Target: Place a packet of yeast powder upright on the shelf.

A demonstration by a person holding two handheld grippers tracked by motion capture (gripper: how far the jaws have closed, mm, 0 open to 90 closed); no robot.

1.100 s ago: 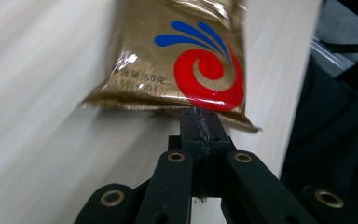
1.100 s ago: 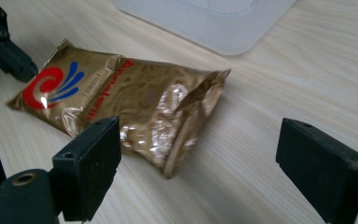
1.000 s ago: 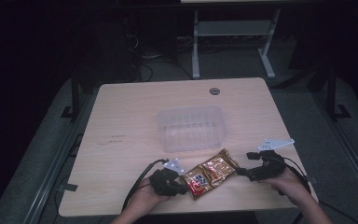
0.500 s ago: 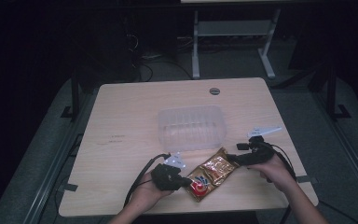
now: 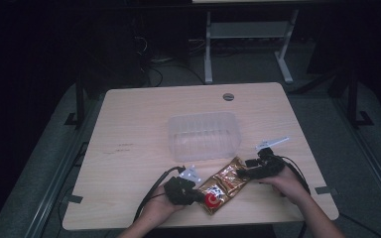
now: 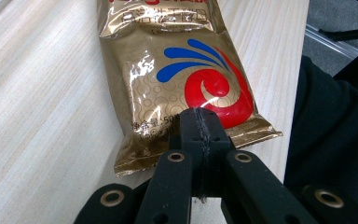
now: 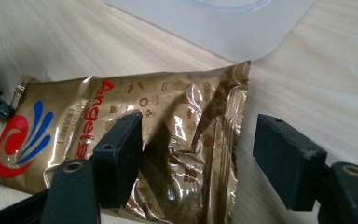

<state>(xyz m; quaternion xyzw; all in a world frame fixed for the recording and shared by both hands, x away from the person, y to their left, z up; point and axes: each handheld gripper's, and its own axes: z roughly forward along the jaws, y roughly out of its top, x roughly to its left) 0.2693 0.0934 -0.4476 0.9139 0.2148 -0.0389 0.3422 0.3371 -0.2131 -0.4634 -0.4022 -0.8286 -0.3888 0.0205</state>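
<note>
The gold snack packet (image 5: 222,186) is lying flat on the table (image 5: 129,148), just on your side of the clear plastic tub (image 5: 204,135). Your left gripper (image 6: 199,122) is pinching the packet's near edge by the red swirl, fingers pressed fully together. Your right gripper (image 7: 200,154) is hovering at the packet's tub-side end, fingers spread wide, gripping nothing.

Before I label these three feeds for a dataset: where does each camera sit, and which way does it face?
High view: above the table's near side, looking forward and down; forearms, left gripper, right gripper.
Left gripper view: on the left gripper, looking along shut jaws pinching the gold packet.
Right gripper view: on the right gripper, open jaws astride the packet's other end, clear container beyond.
All share the packet.
</note>
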